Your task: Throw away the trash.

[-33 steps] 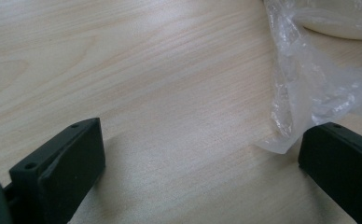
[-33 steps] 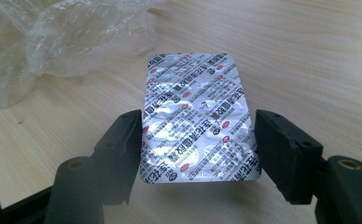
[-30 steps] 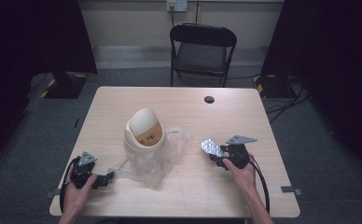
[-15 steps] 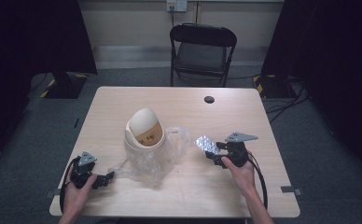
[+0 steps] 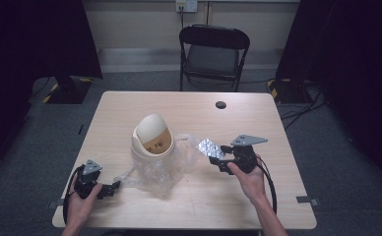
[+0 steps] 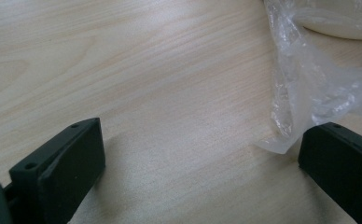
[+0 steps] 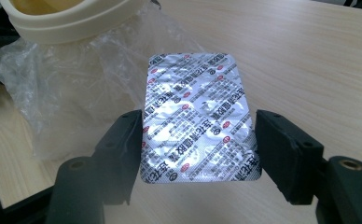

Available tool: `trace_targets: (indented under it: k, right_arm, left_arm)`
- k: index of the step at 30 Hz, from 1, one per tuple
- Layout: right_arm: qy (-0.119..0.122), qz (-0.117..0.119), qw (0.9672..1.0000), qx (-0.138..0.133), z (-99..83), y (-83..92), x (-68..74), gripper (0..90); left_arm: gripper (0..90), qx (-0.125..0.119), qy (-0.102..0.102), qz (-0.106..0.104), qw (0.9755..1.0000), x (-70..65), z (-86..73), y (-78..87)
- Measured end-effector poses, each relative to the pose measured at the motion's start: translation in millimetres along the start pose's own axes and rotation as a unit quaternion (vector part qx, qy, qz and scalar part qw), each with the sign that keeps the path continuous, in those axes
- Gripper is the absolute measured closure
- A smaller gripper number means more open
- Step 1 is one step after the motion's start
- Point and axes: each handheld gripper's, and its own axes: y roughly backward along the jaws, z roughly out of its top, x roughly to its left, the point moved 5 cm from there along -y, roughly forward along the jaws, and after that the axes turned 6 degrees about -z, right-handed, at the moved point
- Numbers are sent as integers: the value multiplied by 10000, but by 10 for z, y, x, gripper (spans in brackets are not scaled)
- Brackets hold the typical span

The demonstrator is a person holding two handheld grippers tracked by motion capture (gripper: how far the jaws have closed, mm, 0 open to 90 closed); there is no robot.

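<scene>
right tongs (image 7: pixel 198 154): clamped on the foil blister pack (image 7: pixel 198 116), lifted off the counter (image 5: pixel 287 196)
left tongs (image 6: pixel 193 163): released; plastic bag (image 6: pixel 305 88) edge by 1 jaw
bin (image 5: pixel 152 137): beyond the pack

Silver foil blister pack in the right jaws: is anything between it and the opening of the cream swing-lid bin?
Nothing solid visible. The silver foil blister pack, clamped in the right gripper, is raised beside the cream swing-lid bin. Between them lies only the crumpled clear plastic bag around the bin's base, low on the table.

Black claws (image 5: pixel 222 158) with grey three-cornered plates, trailing black cables.
</scene>
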Motion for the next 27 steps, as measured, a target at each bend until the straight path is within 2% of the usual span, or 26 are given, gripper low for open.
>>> trace_targets:
  k: [9, 19, 27]
  right_arm:
    - [198, 235, 9995, -75, 200, 10, 226, 342]
    - [464, 603, 9970, -109, 482, -139, 553, 342]
    - [605, 776, 9951, -90, 593, -236, 734, 341]
  left_arm:
    - [0, 0, -1, -3, 10000, 0, 0, 0]
    - [0, 0, -2, -2, 10000, 0, 0, 0]
    - [0, 0, -1, -2, 10000, 0, 0, 0]
